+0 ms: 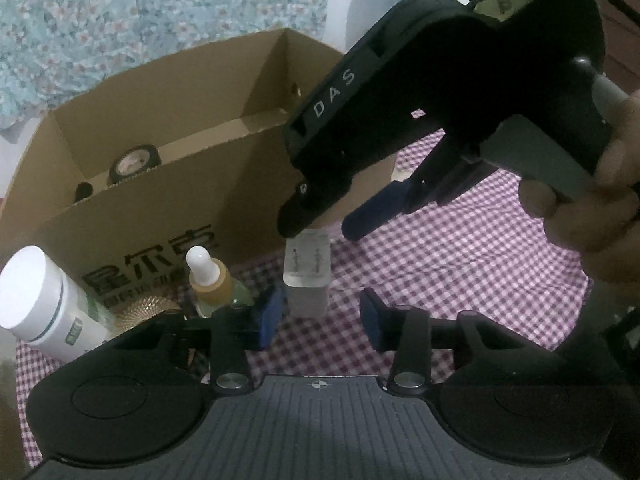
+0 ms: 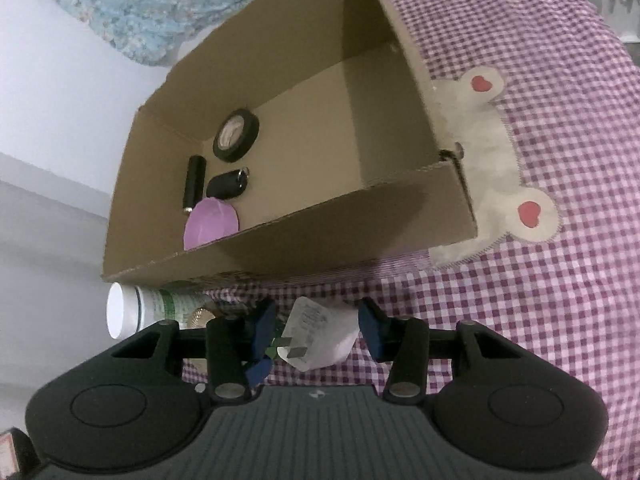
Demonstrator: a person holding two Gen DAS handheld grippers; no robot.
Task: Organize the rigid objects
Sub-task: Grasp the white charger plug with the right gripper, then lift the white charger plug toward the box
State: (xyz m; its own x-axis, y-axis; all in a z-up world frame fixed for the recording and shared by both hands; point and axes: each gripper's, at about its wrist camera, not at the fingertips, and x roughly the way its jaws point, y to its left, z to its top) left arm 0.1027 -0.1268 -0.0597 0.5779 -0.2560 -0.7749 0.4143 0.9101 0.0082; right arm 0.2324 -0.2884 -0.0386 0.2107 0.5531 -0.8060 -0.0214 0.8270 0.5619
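"DAS" in white capitals runs along the black arm of the right gripper (image 1: 320,222), seen from the left wrist view. Large dark Chinese characters are printed on the outer front wall of the cardboard box (image 1: 224,200), low toward its left corner; the big row reads roughly "星尔克", with a smaller row below too blurred to read. Green print on the white bottle (image 1: 52,304) and fine print on the white charger (image 2: 316,330) are illegible.
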